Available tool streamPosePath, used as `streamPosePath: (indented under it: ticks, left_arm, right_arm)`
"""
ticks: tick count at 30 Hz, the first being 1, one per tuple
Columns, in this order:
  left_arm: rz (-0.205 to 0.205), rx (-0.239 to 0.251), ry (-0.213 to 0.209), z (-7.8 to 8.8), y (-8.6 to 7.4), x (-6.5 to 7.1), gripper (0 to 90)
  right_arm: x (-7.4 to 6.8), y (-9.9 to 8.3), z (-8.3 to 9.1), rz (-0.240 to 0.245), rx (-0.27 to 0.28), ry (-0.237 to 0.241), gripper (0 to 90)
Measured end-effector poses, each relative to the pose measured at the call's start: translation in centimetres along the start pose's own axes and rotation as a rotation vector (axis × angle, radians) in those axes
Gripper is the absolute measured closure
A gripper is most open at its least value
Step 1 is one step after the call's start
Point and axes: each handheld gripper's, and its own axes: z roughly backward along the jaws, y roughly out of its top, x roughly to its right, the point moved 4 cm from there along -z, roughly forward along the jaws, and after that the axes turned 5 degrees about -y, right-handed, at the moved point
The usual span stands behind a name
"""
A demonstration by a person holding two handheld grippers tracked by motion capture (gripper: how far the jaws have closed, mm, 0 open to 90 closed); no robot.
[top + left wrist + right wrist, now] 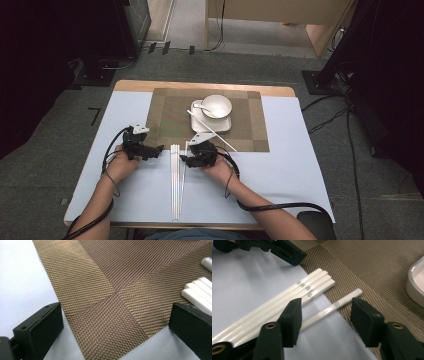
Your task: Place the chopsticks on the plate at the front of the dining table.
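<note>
You have six white chopsticks [287, 296] on the worktop [295, 165]: four lie bundled side by side, one lies alone [332, 308] just beside them between your right claw's [325, 317] jaws, and one more [212, 131] leans across the plate. You have one woven placemat [170, 115]. On it you have one square white plate [197, 125], one white bowl [217, 105] and one white spoon [199, 105]. You hold two claws, one in each hand: your left claw [159, 148] and the right one. You have one worktop under all of it.
</note>
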Motion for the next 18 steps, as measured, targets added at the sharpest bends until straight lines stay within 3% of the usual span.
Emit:
streamPosePath:
  ticks: [3, 8, 12, 18]
  left_arm:
    - [0.000, 0.000, 0.000, 0.0, 0.0, 0.0, 0.0]
    - [-0.001, -0.001, 0.000, 0.0, 0.0, 0.0, 0.0]
    - [-0.001, -0.001, 0.000, 0.0, 0.0, 0.0, 0.0]
    - [-0.001, -0.003, 0.000, 0.0, 0.0, 0.0, 0.0]
  right_arm:
    - [0.5, -0.1, 0.2, 0.009, -0.005, -0.030, 50.6]
    - [1.4, -0.2, 0.5, -0.014, -0.016, -0.038, 54.8]
    - [1.4, -0.3, 0.5, -0.026, -0.003, -0.030, 54.6]
    - [1.3, -0.4, 0.5, -0.018, 0.007, -0.061, 59.9]
